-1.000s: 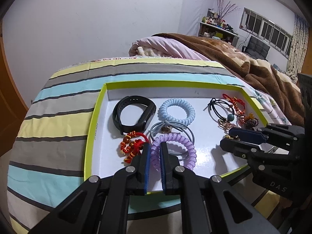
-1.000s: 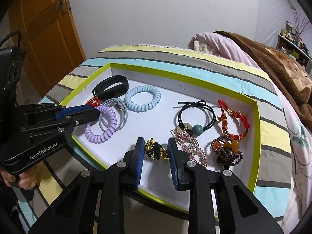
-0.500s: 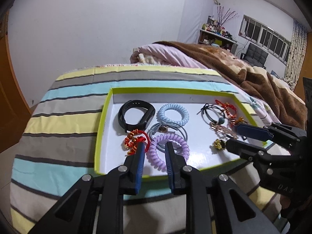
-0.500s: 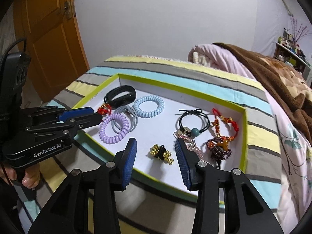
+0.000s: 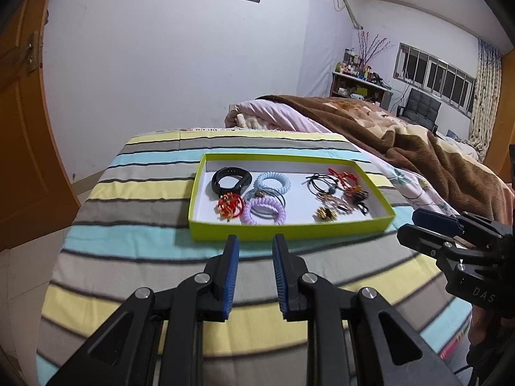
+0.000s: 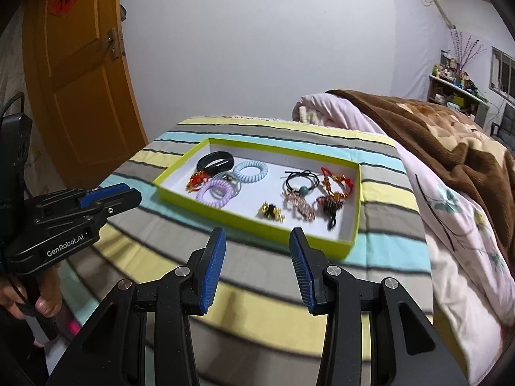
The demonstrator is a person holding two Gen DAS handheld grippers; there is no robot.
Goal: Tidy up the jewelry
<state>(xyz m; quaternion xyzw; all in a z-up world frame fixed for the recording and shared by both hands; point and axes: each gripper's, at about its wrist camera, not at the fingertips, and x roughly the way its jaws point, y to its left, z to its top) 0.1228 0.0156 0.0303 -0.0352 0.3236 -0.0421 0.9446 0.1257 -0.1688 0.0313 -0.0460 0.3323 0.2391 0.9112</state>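
Note:
A lime-green tray (image 5: 289, 230) (image 6: 251, 222) with a white floor sits on the striped bedspread. On its left lie a black band (image 5: 231, 180), a light-blue coil tie (image 5: 272, 181), a purple coil tie (image 5: 264, 211) (image 6: 216, 193) and a red knot charm (image 5: 229, 206). On its right lie a black elastic with a teal bead (image 6: 302, 183), a gold-and-black clip (image 5: 325, 214) (image 6: 271, 212) and beaded bracelets (image 6: 331, 201). My left gripper (image 5: 255, 241) is open and empty, in front of the tray. My right gripper (image 6: 257, 234) is open and empty, short of the tray's near rim.
The striped bedspread (image 5: 135, 244) covers the bed's end. A brown blanket (image 6: 444, 135) and pink quilt (image 6: 450, 225) lie to the right. An orange door (image 6: 83, 90) stands at the left. A white wall is behind.
Both grippers opened and pulled back out of the tray. The left let go of the purple coil tie, the right let go of the gold-and-black clip; both items stay in the tray.

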